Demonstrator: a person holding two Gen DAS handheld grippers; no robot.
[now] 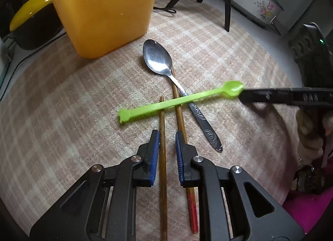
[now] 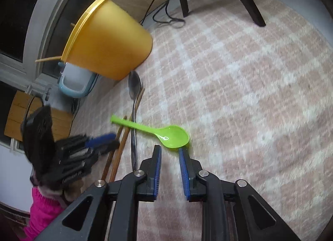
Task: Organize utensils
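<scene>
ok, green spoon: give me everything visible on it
The green spoon looks like glossy, translucent lime plastic: an oval bowl, facing up, and a long flat handle ending in a small squared tab. It lies flat on the checked cloth, its handle crossing over both wooden chopsticks and the metal spoon. The open right gripper sits just short of its bowl; whether they touch is unclear.
</scene>
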